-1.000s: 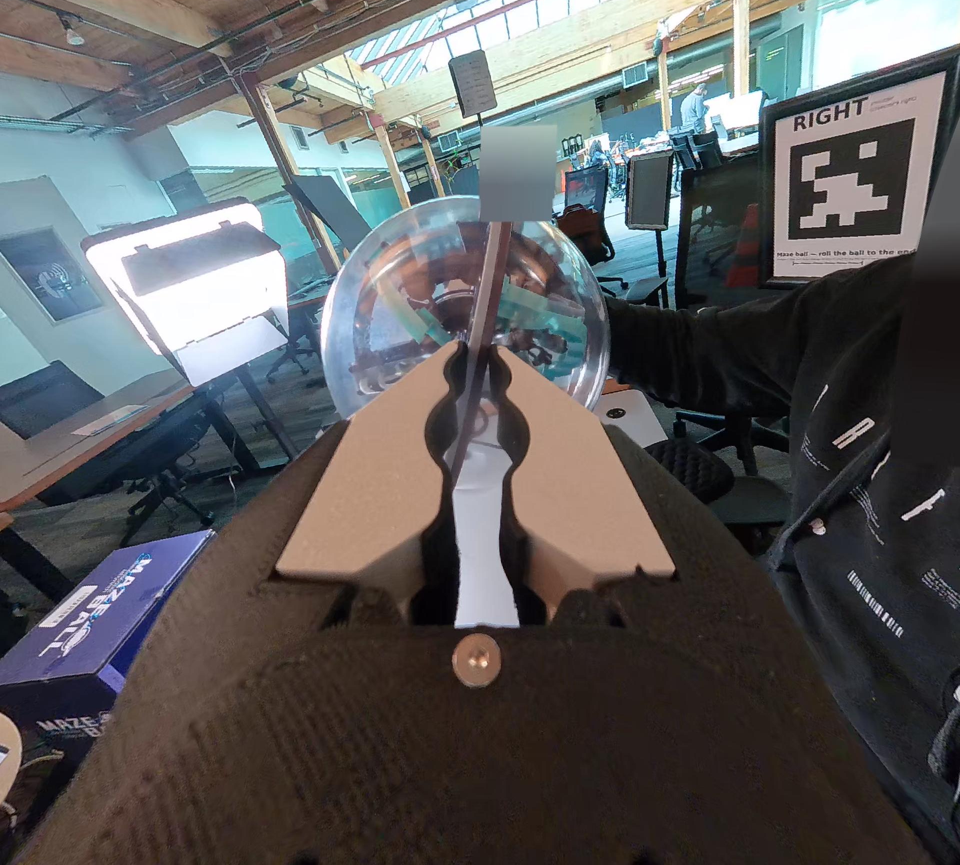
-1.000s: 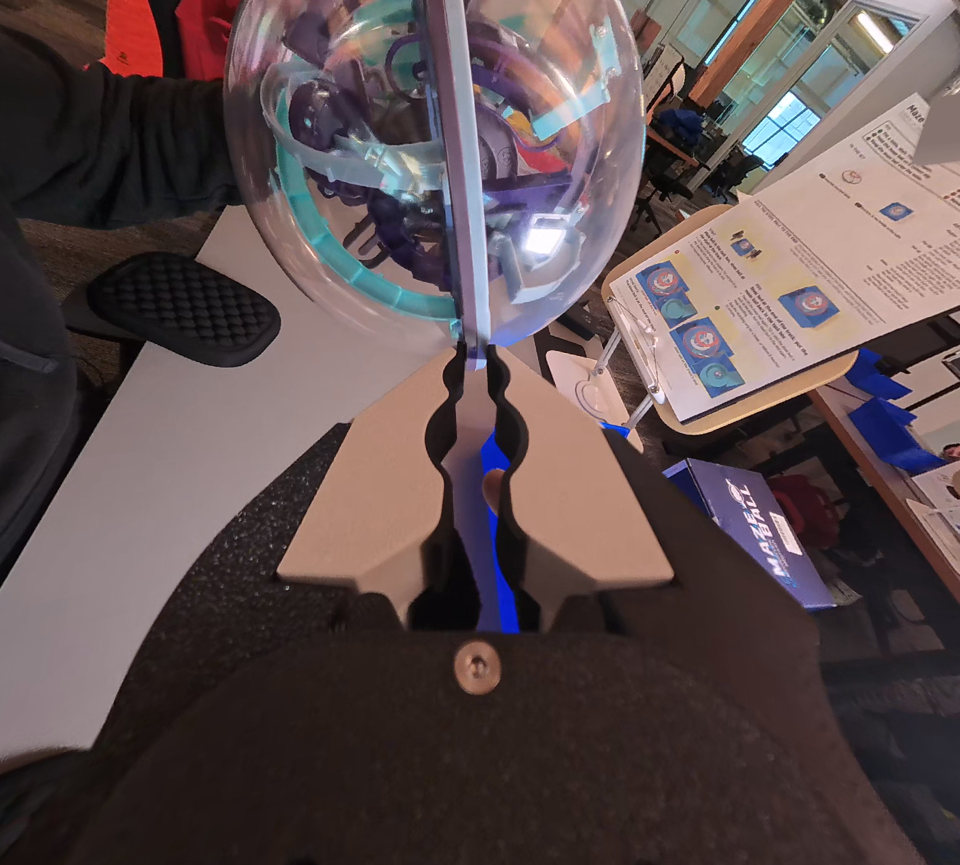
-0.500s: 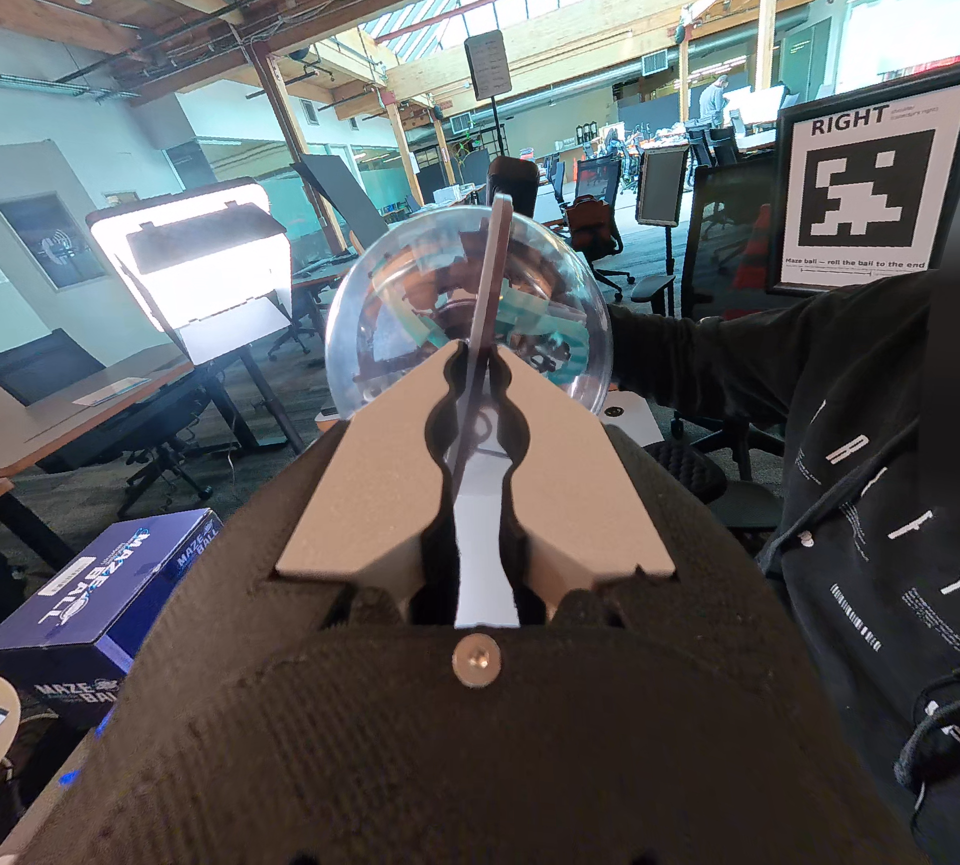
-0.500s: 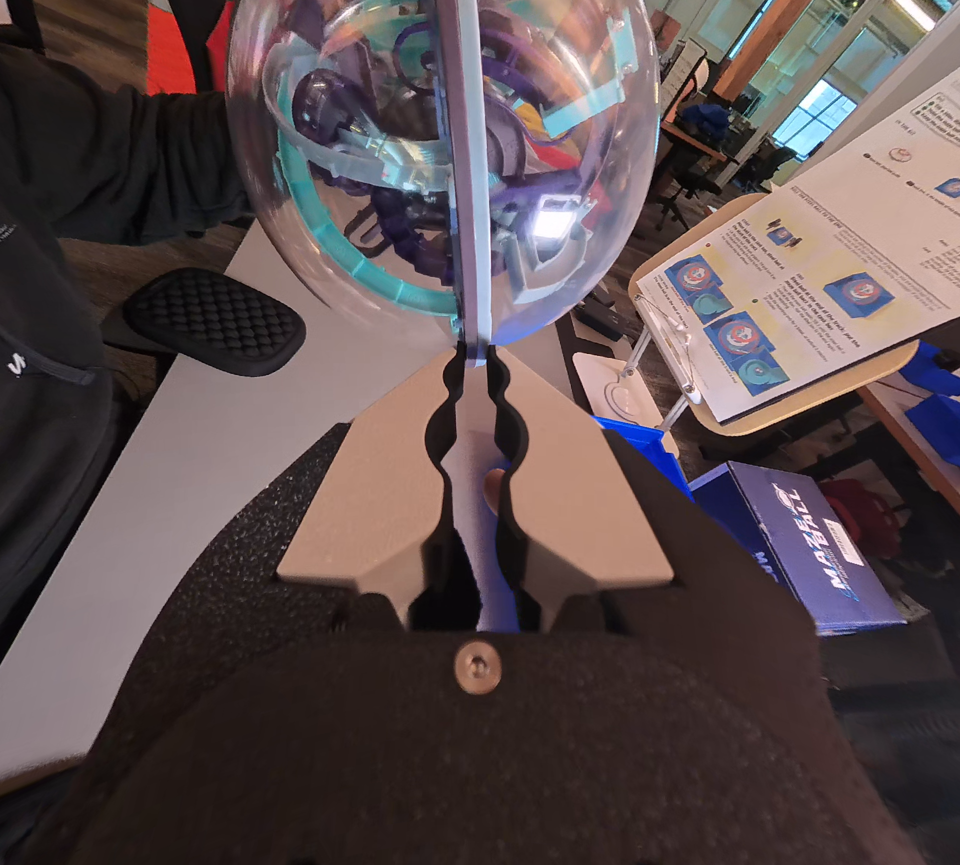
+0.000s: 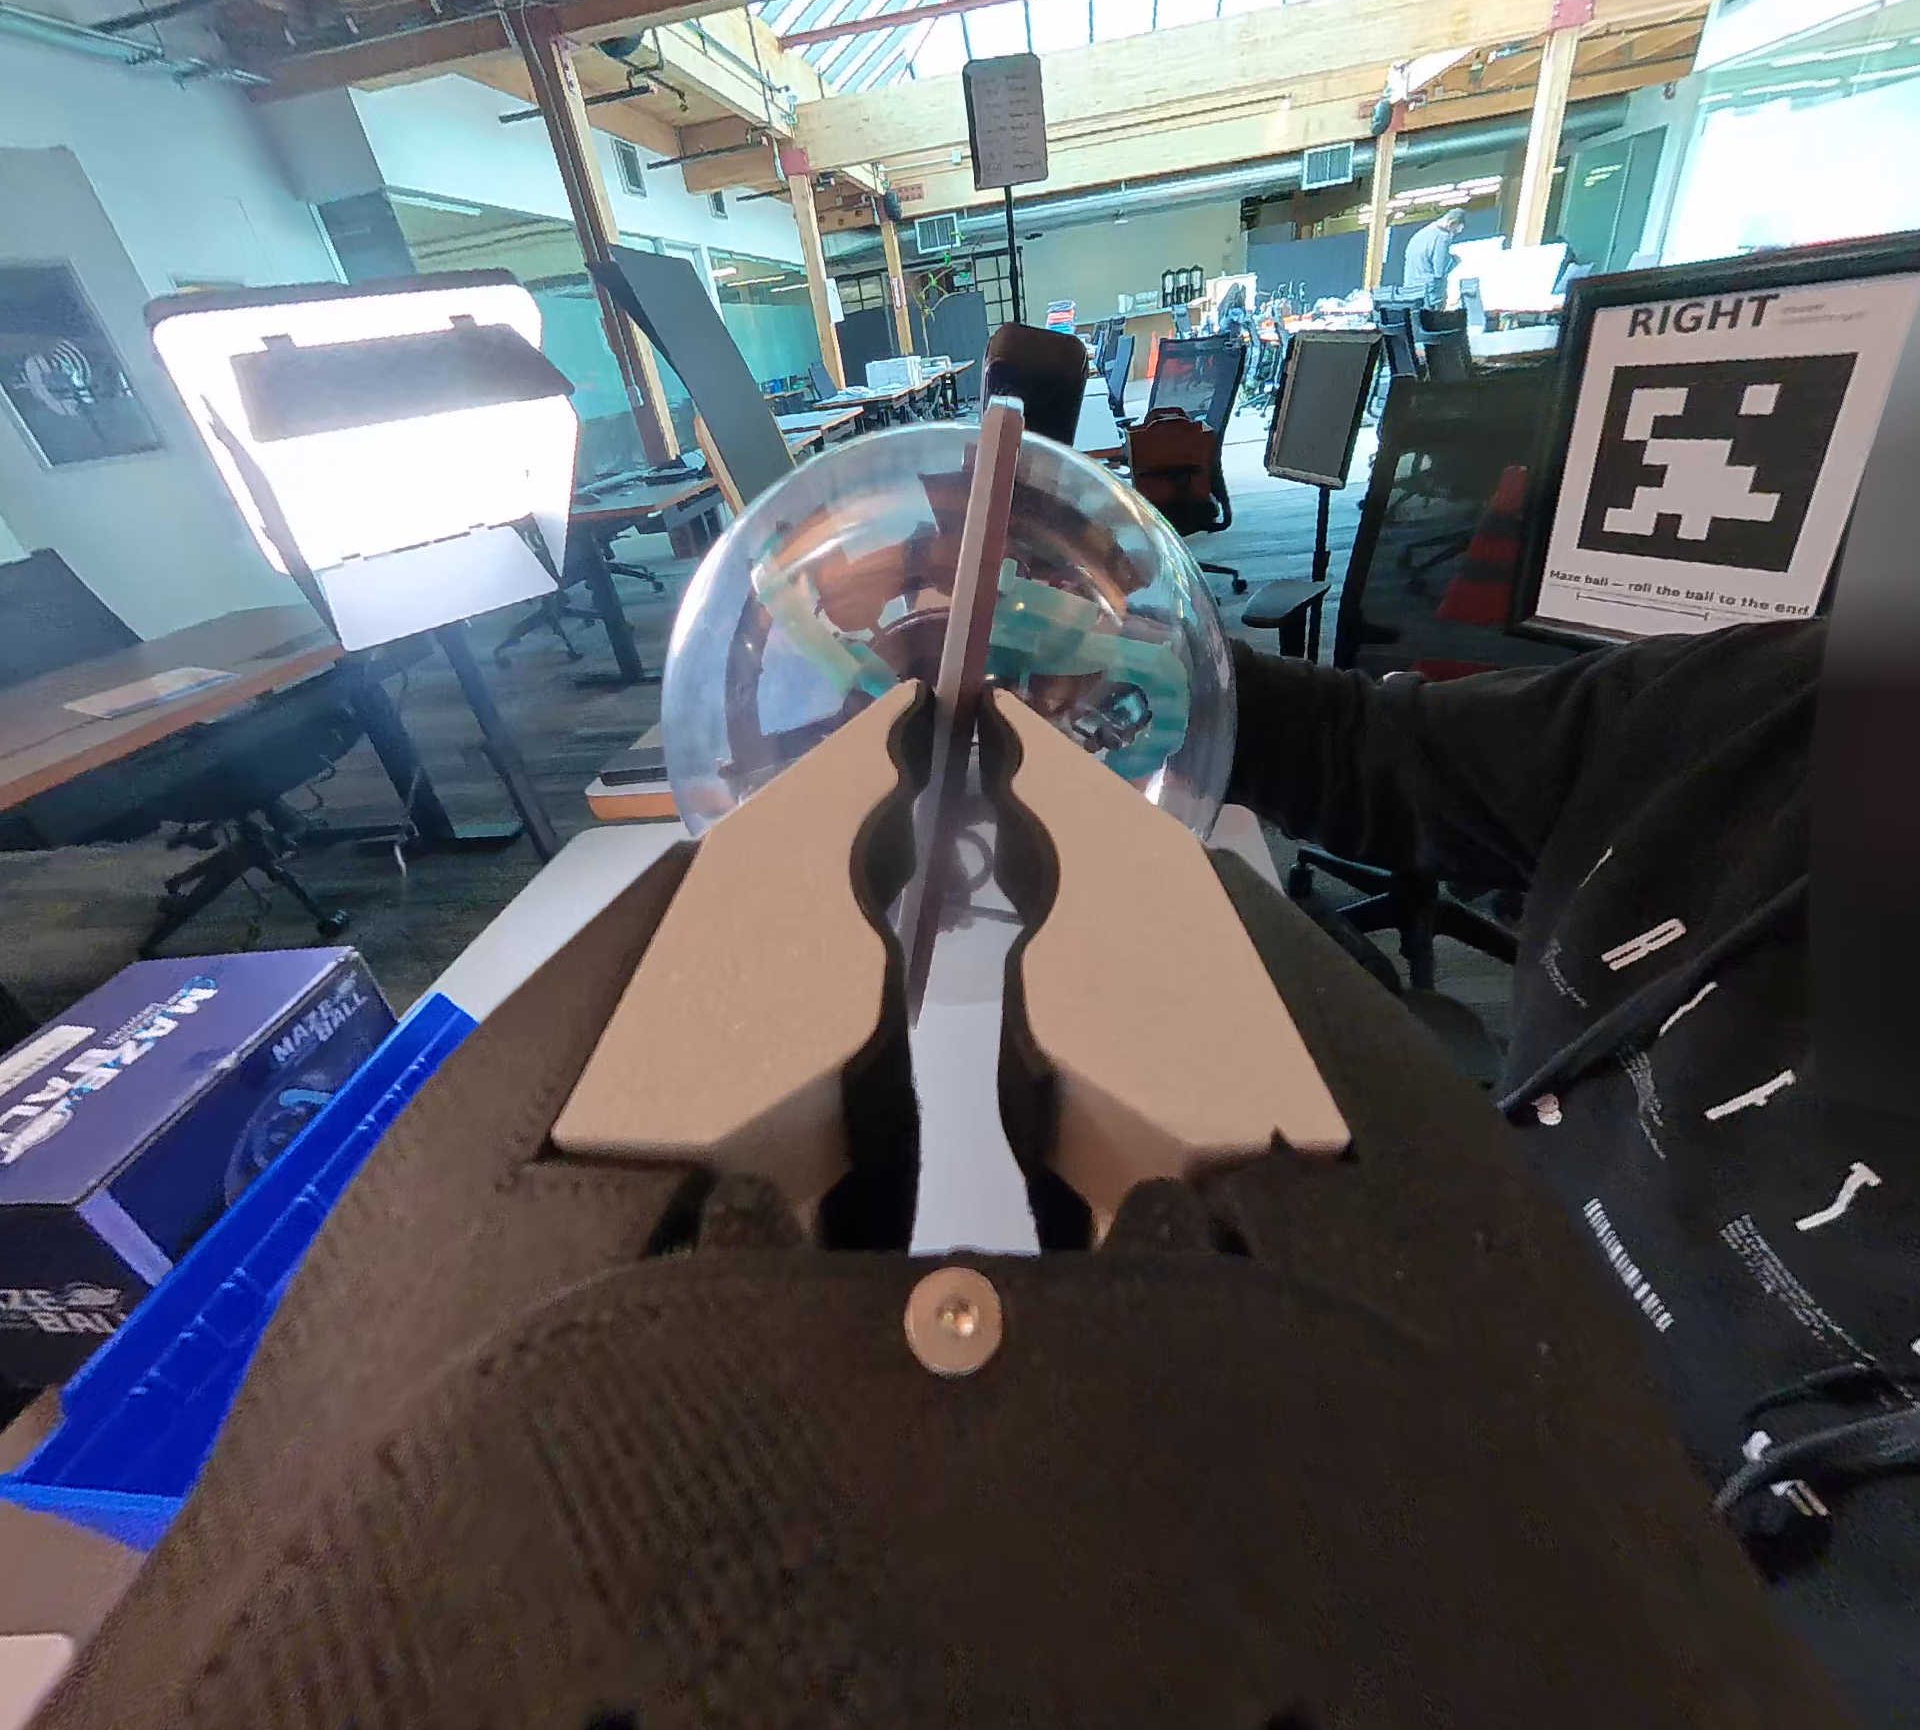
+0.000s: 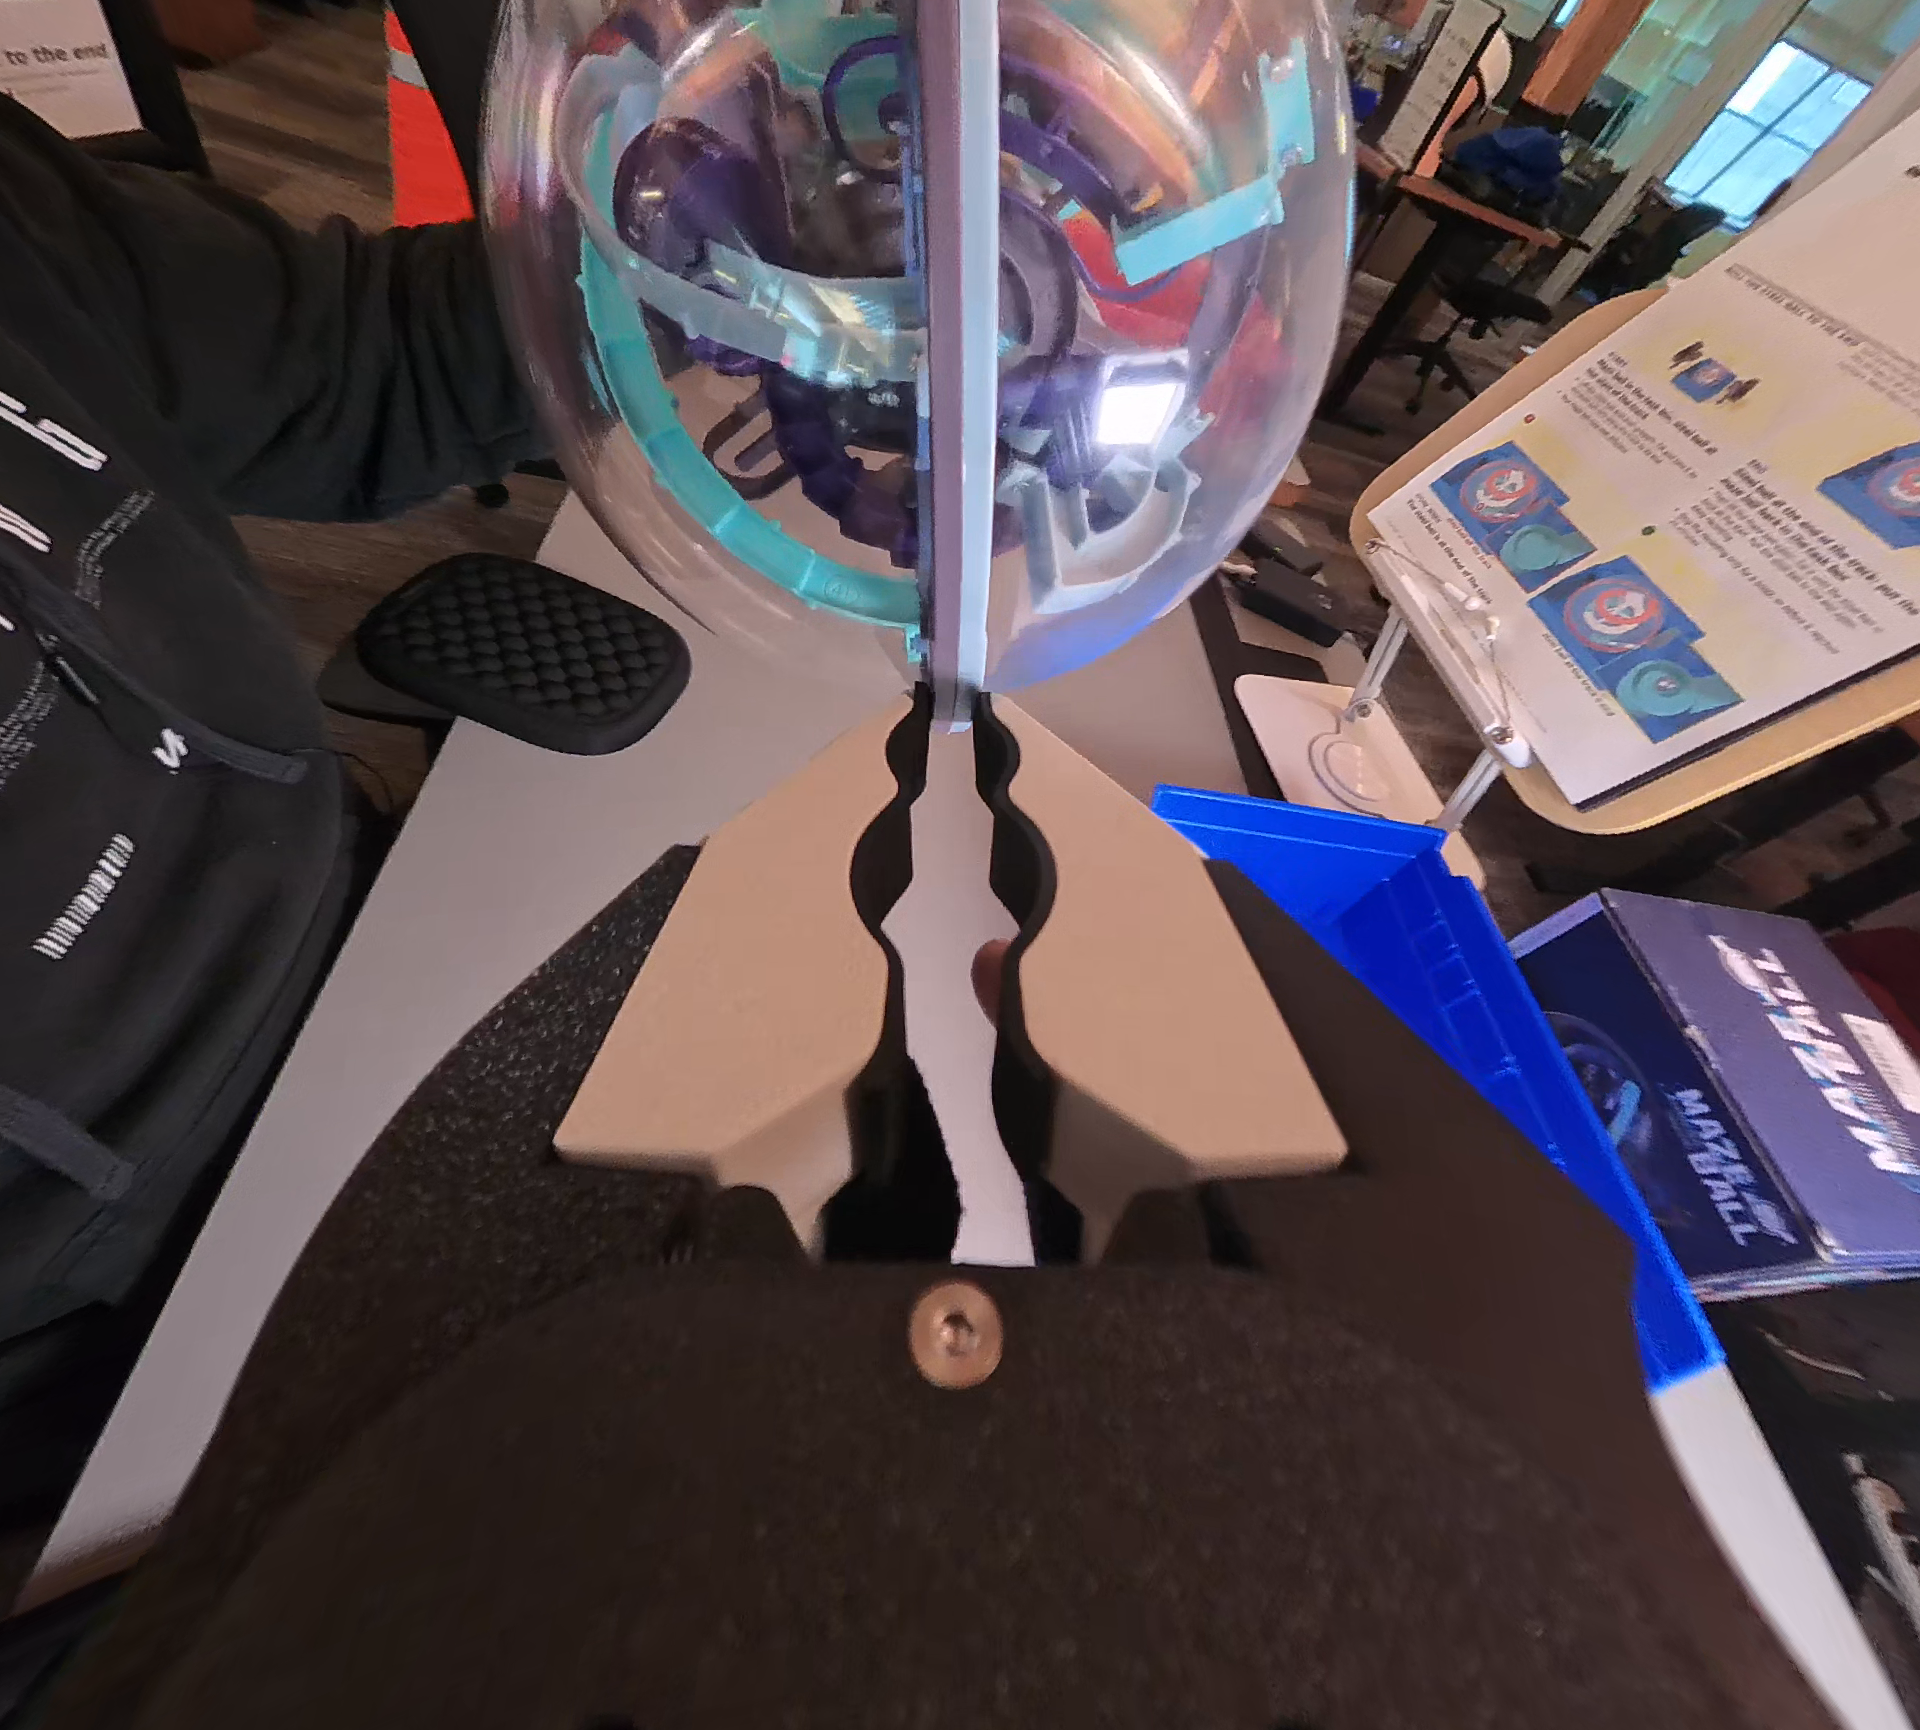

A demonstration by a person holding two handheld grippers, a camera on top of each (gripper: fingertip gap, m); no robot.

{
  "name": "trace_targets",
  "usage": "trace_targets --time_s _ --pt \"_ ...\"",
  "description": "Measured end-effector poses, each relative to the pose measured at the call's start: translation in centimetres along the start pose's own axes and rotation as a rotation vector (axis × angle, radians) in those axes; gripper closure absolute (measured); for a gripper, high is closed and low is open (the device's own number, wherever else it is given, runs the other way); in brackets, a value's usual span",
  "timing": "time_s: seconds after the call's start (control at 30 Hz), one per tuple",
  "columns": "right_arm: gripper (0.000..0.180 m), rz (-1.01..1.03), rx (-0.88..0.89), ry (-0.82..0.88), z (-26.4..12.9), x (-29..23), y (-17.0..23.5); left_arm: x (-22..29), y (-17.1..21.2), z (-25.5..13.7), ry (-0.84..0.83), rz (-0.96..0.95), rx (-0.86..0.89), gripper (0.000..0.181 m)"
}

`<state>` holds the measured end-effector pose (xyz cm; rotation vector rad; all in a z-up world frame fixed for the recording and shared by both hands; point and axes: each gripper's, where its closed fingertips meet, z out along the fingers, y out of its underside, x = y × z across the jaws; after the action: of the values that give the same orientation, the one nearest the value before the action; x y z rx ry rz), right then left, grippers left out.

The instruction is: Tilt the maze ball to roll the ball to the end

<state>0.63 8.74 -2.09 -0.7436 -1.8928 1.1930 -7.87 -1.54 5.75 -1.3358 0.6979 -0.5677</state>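
The maze ball (image 5: 831,620) is a clear sphere with teal, purple and orange tracks inside and a flat grey rim around its middle. It is held in the air above the white table (image 6: 343,984). My left gripper (image 5: 954,706) is shut on the rim from one side. My right gripper (image 6: 948,706) is shut on the rim from the other side, with the maze ball (image 6: 727,246) filling the top of that view. I cannot make out the small ball inside among the tracks.
A blue bin (image 6: 1455,942) and a dark blue maze ball box (image 6: 1766,1078) sit at the right. An instruction sheet on a stand (image 6: 1683,558) is beyond them. A person's dark sleeve (image 5: 1455,776) reaches in. A lit light panel (image 5: 374,444) stands at the left.
Both grippers have tilted downward with the ball held between them. The table, blue bin and box have come further into both views. The grip is unchanged.
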Motion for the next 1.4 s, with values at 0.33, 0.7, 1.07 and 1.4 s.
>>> trace_targets --time_s 0.33,0.7,1.07,1.4 --pt "0.174 0.168 -0.030 -0.118 1.3 -1.6 3.9 -1.3 3.9 -0.3 0.004 -0.205 0.018 0.174" --pt "0.174 0.311 -0.059 -0.185 2.1 -3.1 8.5 -2.3 9.3 -0.3 0.010 -0.383 0.016 0.174" --pt "0.174 0.143 -0.079 -0.089 0.9 -1.6 6.4 -1.3 7.1 0.2 0.053 -0.176 0.070 0.174" --pt "0.174 0.071 -0.104 -0.058 0.1 -1.4 4.5 -0.6 5.3 0.4 0.068 -0.089 0.096 0.174"
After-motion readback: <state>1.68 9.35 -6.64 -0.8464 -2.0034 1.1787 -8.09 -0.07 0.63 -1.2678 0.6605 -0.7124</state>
